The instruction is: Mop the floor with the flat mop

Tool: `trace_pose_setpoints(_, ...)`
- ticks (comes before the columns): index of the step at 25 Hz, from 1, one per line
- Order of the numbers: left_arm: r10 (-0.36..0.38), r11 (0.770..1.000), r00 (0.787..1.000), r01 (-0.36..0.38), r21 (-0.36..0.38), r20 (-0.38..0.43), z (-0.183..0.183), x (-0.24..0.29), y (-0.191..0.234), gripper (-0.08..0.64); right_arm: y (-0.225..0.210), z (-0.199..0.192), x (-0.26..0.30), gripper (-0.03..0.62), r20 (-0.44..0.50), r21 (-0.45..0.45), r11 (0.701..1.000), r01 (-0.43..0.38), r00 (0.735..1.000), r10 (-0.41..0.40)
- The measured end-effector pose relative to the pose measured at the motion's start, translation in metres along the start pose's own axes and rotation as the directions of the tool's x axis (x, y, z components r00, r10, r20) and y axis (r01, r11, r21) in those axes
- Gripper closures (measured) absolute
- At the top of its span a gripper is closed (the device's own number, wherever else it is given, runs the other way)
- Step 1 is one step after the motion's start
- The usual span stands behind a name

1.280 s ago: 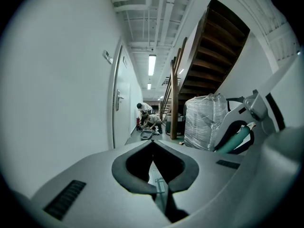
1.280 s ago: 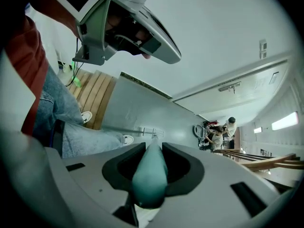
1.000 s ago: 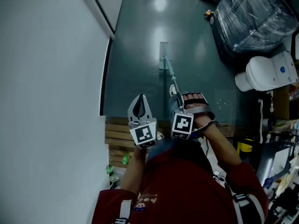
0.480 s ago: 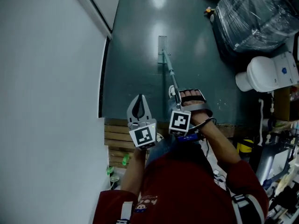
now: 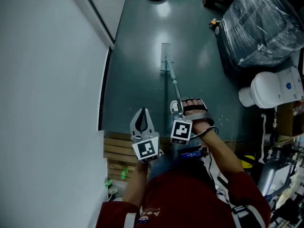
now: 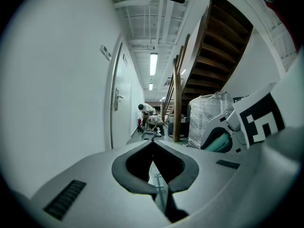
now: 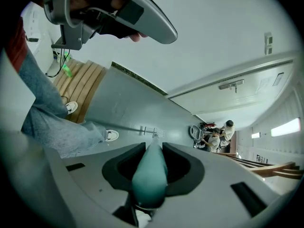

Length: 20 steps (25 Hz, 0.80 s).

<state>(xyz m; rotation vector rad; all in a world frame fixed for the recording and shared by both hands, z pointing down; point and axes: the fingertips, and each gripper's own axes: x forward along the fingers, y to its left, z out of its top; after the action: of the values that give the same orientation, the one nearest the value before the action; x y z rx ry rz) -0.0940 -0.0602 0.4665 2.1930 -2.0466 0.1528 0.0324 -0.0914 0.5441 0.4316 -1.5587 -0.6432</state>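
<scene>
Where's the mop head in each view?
Head view: mop head upper centre, flat on the floor.
Left gripper view: low centre, glimpsed through the left tool's opening.
Right gripper view: centre, just beyond the right tool clamping the handle.
Shared landmark: the white door.

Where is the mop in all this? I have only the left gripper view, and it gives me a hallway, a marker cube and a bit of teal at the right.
Observer: The right gripper view shows the right gripper shut on the mop's teal handle.
Operator: And the mop head?
Observer: In the head view the mop head lies flat on the dark green floor, ahead of both grippers. Its pole runs back to the right gripper.
Operator: Is my left gripper on the pole too?
Observer: No. In the head view the left gripper sits beside the pole, apart from it, shut on nothing.
</scene>
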Motion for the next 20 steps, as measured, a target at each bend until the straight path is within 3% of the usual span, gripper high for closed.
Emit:
trace_pose_setpoints(12, 0.022, 1.0, 1.0, -0.022, -0.012, -0.012, -0.011, 0.052, 0.01, 0.545, -0.045, -0.01, 0.059, 0.474, -0.038, -0.044, 0.999, 0.013, 0.999, -0.015)
trace_pose_setpoints(20, 0.033, 0.999, 0.999, -0.033, -0.022, -0.024, -0.02, 0.091, 0.016, 0.545, -0.074, -0.008, 0.105, 0.474, -0.009, -0.041, 0.999, 0.035, 0.999, -0.035)
